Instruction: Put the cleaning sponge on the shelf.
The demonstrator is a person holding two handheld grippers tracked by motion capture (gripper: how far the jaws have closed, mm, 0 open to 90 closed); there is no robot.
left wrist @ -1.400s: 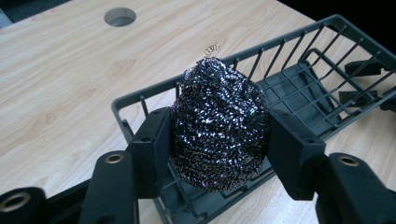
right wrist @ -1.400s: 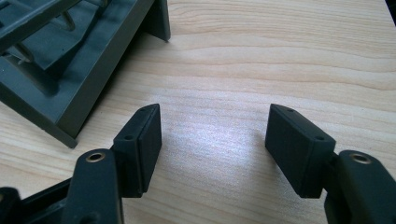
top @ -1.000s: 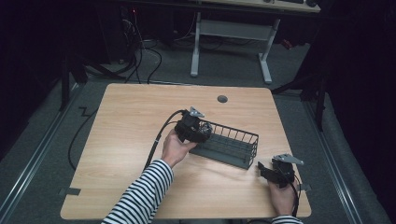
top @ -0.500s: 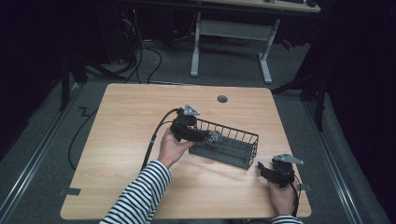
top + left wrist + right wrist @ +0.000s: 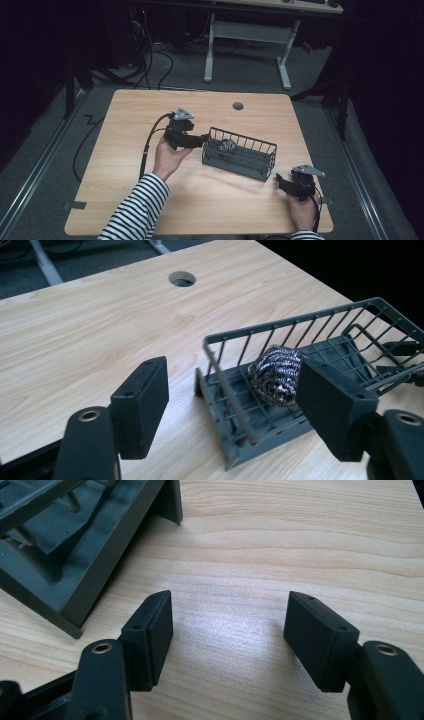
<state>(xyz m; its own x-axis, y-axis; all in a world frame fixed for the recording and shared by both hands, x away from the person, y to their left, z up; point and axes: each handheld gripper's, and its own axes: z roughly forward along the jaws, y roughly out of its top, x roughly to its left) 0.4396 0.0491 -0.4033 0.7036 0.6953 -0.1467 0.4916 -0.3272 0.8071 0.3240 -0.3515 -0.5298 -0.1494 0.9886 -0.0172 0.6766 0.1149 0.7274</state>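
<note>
Black-and-white striped sleeve; black grippers with grey plates.

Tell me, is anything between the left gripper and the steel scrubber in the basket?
Partly. The left gripper is open and straddles the end wall of the wire basket: one jaw is outside it and the other is beside the steel scrubber. That end wall is the only visible obstruction.

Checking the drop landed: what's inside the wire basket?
A steel wool scrubber lies inside the wire basket, near its left end. The floor under it is covered.
</note>
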